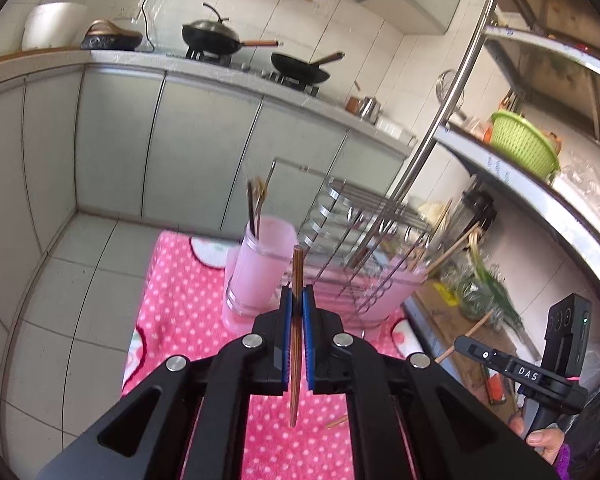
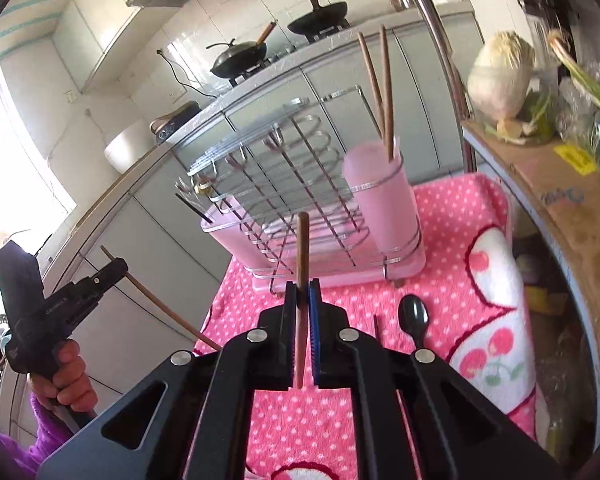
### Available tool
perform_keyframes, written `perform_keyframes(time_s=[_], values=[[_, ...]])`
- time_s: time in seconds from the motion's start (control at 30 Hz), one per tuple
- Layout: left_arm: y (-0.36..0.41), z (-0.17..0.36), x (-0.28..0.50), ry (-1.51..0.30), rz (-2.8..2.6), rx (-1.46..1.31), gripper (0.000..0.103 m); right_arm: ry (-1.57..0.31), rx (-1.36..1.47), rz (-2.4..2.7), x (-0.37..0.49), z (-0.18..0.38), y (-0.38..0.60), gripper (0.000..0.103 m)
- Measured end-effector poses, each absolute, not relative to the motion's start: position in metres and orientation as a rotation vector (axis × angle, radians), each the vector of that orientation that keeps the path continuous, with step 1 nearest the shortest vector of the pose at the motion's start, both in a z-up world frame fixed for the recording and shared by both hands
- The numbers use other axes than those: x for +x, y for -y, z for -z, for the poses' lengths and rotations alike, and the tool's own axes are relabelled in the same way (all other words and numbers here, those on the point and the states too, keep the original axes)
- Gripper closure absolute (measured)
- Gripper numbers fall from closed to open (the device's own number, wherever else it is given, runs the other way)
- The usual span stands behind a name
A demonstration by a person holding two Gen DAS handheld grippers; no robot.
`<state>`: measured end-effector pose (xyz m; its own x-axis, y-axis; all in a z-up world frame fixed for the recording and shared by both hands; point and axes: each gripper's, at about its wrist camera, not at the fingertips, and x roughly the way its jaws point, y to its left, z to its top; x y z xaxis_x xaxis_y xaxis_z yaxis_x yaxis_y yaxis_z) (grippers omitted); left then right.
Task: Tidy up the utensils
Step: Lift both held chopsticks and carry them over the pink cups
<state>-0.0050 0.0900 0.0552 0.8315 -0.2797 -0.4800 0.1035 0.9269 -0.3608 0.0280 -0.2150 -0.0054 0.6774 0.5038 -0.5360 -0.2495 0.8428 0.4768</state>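
Clearance first: the pink dotted cloth (image 2: 452, 216) is covering a small surface whose near-left edge is dropping off to tiled floor (image 1: 60, 280), with grey cabinet fronts (image 1: 180, 140) standing beyond. On the other side a shelf unit with a cardboard sheet (image 2: 540, 176) is sitting just beside the cloth, so open room is lying mostly toward the floor side and above. The wire dish rack (image 2: 284, 184) on its pink tray is occupying the far part of the cloth; the near part is lying mostly bare.

Left gripper (image 1: 297, 304) is pinching a single brown chopstick (image 1: 297, 280) between its blue pads, jaws pressed nearly together, the stick running along the fingers and sticking out past the tips. Right gripper (image 2: 303, 296) is likewise clamping its own chopstick (image 2: 303, 248), which is standing almost upright. Both are hanging in the air in front of the rack (neither stick is touching it).

The pink holder cup (image 2: 380, 196) is hanging in a wire ring at the rack's end, with two brown chopsticks (image 2: 387, 92) leaning out of it. A black spoon (image 2: 414, 316) is lying on the cloth near the rack's foot, and a thin dark stick (image 2: 376, 326) is lying just beside it
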Motion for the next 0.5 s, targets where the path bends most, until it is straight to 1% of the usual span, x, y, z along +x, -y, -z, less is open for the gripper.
perform_keyframes(time_s=[0.23, 0.5], values=[[-0.090, -0.098, -0.005, -0.430, 0.185, -0.305, 0.098, -0.593, 0.311, -0.405, 0.034, -0.046, 0.220, 0.097], [-0.097, -0.134, 0.004, -0.353, 0.157, -0.314, 0.098, -0.462, 0.268, -0.356, 0.043, -0.099, 0.231, 0.097]])
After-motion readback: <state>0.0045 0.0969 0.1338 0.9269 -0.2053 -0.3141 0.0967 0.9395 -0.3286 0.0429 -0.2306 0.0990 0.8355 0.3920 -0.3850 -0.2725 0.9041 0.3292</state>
